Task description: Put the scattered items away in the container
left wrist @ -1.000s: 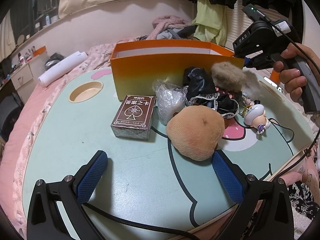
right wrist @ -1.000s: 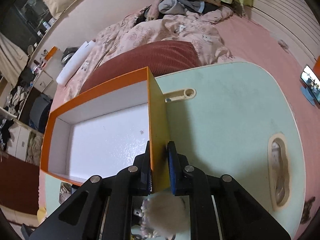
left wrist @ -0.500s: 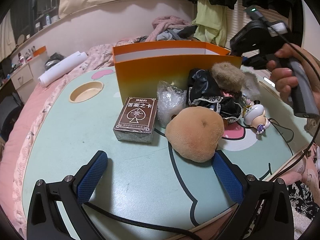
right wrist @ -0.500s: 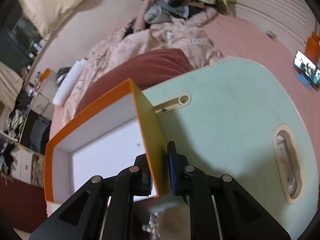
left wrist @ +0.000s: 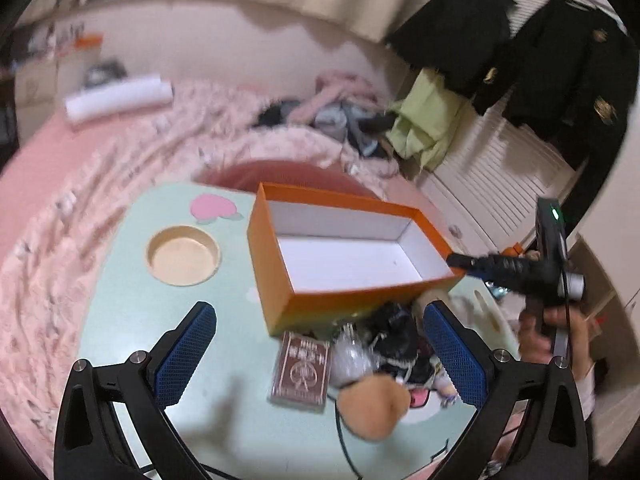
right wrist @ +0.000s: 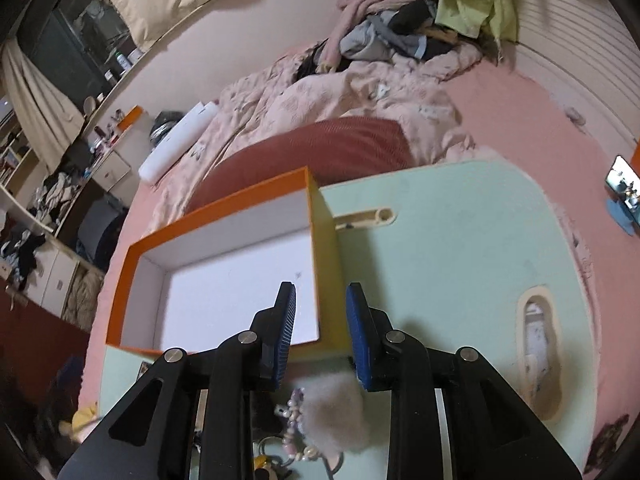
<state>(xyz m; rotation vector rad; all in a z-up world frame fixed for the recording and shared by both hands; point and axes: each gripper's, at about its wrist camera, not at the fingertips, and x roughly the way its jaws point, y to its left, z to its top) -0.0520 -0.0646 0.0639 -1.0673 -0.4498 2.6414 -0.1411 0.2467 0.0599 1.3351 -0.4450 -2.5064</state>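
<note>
An empty orange box (left wrist: 340, 256) with a white inside stands on the mint-green table (left wrist: 132, 320). In front of it lie a brown card pack (left wrist: 302, 368), a clear plastic bag (left wrist: 352, 356), black cloth (left wrist: 396, 336) and a tan plush ball (left wrist: 376, 404). My left gripper (left wrist: 320, 356) hovers open above these items, holding nothing. My right gripper (right wrist: 320, 320) straddles the box's side wall (right wrist: 326, 280); its jaws are opening and the pads stand clear of the wall. A grey fluffy pompom (right wrist: 336, 412) with beads lies under it.
A round cup recess (left wrist: 182, 256) lies left of the box, and a long slot recess (right wrist: 538, 344) sits at the table's right. A red cushion (right wrist: 312, 148) and a rumpled pink blanket (right wrist: 360, 88) lie behind the table. A hand (left wrist: 552, 336) holds the right gripper.
My left gripper rose and now looks down into the box from above. The right gripper's jaws spread off the box wall they had pinched, and the box sits flat.
</note>
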